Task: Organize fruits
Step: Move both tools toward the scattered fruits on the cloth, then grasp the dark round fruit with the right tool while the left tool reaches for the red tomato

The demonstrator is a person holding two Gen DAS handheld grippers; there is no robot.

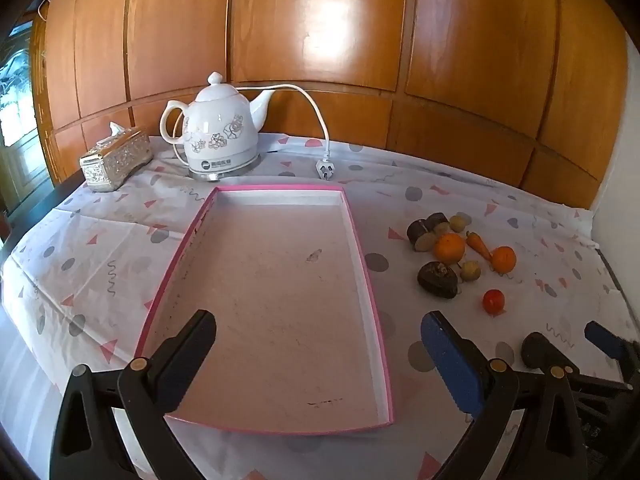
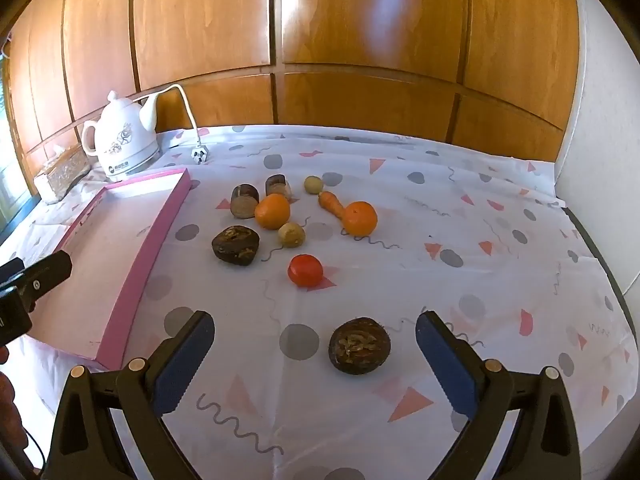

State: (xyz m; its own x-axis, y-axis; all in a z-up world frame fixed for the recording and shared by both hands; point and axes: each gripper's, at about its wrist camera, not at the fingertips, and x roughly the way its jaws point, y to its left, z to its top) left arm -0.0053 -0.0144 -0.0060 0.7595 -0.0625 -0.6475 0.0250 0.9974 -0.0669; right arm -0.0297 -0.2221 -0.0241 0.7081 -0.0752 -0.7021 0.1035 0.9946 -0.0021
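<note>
A shallow pink-rimmed tray (image 1: 362,264) lies empty on the patterned cloth; it also shows in the right wrist view (image 2: 160,232). My left gripper (image 1: 318,354) is open over the tray's near end. My right gripper (image 2: 314,354) is open, low over the cloth, with a dark brown round fruit (image 2: 359,345) between its fingers, untouched. Farther back lie a red tomato (image 2: 305,270), two oranges (image 2: 273,211) (image 2: 360,218), a small carrot (image 2: 331,204), a second dark fruit (image 2: 235,245), two small yellowish fruits (image 2: 291,234) and two dark cut pieces (image 2: 244,201).
A white floral kettle (image 1: 220,136) with its cord and plug (image 1: 324,168) stands behind the tray. A silver tissue box (image 1: 116,164) sits at the back left. Wooden panelling runs along the back. A white wall (image 2: 600,140) bounds the right.
</note>
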